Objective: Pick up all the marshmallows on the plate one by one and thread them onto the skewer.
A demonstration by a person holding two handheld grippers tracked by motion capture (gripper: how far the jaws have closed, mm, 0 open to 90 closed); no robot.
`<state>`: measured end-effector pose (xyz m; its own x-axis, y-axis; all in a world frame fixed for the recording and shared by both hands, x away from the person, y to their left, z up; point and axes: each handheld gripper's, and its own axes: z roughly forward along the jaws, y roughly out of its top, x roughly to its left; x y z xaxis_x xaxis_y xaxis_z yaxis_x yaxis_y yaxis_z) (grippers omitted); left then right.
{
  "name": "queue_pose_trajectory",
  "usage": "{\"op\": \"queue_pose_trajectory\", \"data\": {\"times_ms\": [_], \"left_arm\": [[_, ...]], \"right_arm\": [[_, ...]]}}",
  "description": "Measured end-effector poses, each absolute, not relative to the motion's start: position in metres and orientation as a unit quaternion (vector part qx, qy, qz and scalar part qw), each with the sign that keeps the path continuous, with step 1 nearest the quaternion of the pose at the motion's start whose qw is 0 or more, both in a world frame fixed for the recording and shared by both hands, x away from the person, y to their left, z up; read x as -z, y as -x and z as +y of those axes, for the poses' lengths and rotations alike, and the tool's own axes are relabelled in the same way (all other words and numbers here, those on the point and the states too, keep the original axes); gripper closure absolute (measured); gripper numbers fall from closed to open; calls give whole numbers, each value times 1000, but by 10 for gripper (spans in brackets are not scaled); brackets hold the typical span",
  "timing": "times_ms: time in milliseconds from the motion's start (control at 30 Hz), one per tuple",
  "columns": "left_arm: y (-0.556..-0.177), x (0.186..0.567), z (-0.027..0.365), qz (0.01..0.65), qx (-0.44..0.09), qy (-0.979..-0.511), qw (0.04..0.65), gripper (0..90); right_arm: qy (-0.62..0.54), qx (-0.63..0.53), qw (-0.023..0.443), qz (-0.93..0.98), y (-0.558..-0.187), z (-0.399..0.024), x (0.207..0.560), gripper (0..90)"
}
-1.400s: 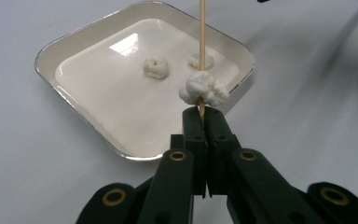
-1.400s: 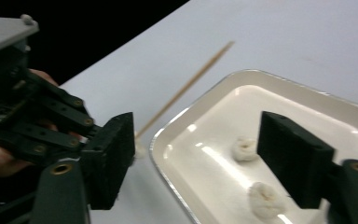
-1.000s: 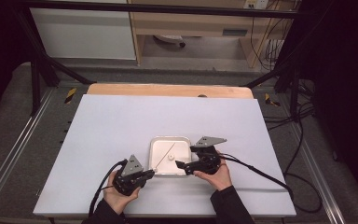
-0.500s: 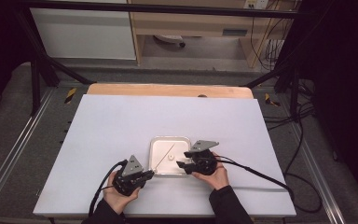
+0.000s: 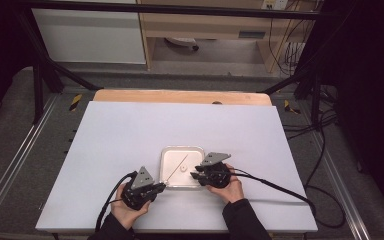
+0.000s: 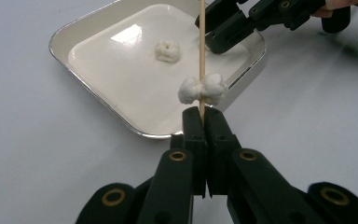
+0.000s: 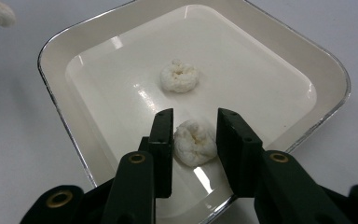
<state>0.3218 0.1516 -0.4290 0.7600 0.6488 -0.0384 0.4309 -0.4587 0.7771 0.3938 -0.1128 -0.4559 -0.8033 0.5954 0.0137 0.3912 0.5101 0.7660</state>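
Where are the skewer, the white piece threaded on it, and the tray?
skewer (image 6: 202, 42), left gripper view, bare shaft.
threaded piece (image 6: 213, 88), left gripper view, right lobe.
tray (image 7: 53, 51), right gripper view, left rim.

The table (image 5: 130, 135) lies bare around the tray (image 5: 166, 154). Inside the tray, the skewer (image 6: 202, 42) slants across, and the right gripper (image 7: 193, 133) crowds its near corner.

My left claw (image 6: 200, 122) pinches a thin wooden skewer (image 6: 202, 42) with one white puffy piece (image 6: 202, 88) threaded low on it. Two more white pieces lie in the shallow white tray (image 7: 56, 93): one (image 7: 180, 75) mid-tray, one (image 7: 195, 142) between my right claw (image 7: 195, 140)'s closing pads.
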Motion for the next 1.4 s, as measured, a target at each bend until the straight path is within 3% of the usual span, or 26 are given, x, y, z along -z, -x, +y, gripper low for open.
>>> {"op": "queue_pose_trajectory", "data": {"times_ms": [400,1400], "left_arm": [[-321,429,151,317,-134,-844,412,887],[-317,428,147,298,-133,-849,417,887]], "right_arm": [[-295,-427,118,847,-392,-118,442,724],[-327,-548,54,768,-385,-157,392,726]]}}
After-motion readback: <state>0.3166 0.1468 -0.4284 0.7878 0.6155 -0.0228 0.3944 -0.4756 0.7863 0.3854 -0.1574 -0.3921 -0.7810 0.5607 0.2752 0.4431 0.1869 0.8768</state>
